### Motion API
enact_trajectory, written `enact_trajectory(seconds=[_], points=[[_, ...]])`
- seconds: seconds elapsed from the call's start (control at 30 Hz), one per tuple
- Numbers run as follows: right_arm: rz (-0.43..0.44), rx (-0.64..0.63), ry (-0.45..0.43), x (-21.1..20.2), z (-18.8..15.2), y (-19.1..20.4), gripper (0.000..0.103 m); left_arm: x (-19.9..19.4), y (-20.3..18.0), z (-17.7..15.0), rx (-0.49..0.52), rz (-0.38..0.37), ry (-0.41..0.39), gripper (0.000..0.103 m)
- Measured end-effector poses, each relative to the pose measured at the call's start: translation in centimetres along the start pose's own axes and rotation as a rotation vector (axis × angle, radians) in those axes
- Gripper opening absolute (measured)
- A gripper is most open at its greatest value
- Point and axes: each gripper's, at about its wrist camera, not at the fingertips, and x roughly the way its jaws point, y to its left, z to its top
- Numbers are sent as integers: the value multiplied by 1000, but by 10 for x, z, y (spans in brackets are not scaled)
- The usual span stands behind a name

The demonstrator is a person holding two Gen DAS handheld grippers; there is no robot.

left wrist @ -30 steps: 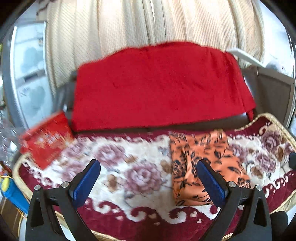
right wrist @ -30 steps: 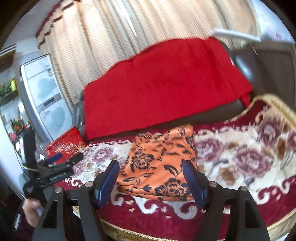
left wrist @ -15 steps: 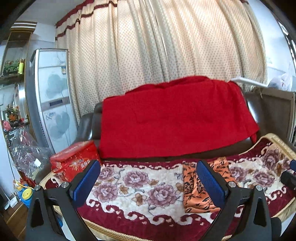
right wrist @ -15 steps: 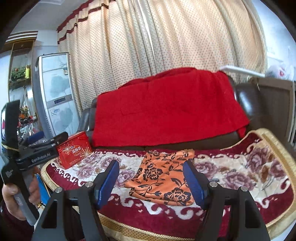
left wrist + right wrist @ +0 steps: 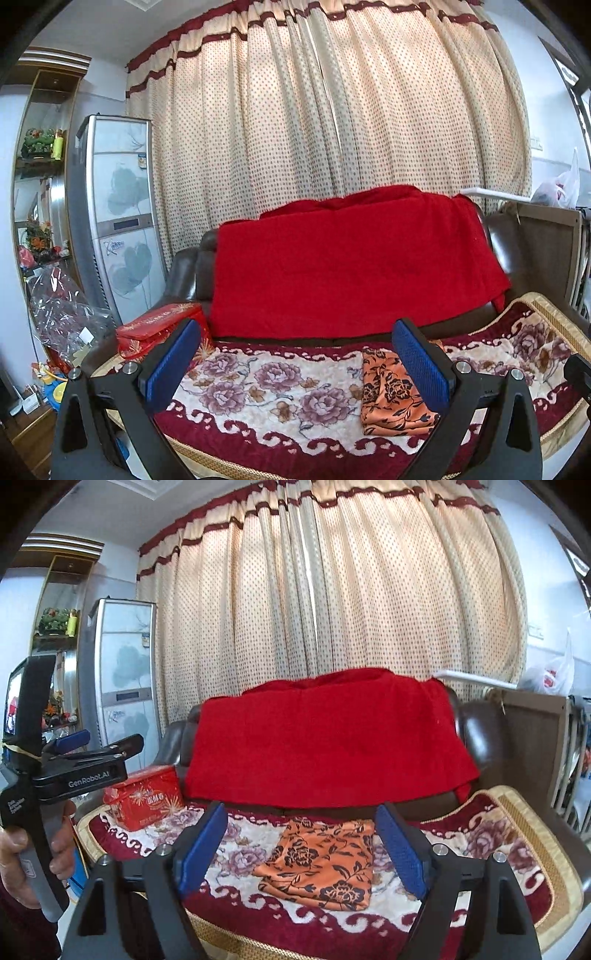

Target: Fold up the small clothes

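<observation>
Right wrist view: a folded orange floral garment [image 5: 321, 864] is seen on the sofa's flowered blanket [image 5: 491, 838], below the red throw [image 5: 325, 738]. Both tools [image 5: 301, 853] [image 5: 297, 363] are held wide, empty, well clear; the right is opening, the fold seemingly finished.

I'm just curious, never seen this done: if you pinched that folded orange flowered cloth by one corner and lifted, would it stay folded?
Probably not. The orange flowered cloth looks thin and soft, with rumpled edges, so it would likely droop and unfold. It seems light. On the plush floral blanket it would probably drag and bunch rather than slide.
</observation>
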Motion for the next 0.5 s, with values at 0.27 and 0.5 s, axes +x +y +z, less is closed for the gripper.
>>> enact_trajectory(seconds=[0.27, 0.5], points=[[-35, 21, -23, -11, 11, 5, 85, -21, 10, 10, -22, 10, -40, 103], [-35, 88, 20, -8, 15, 1, 86, -35, 13, 13, -20, 25, -74, 103]])
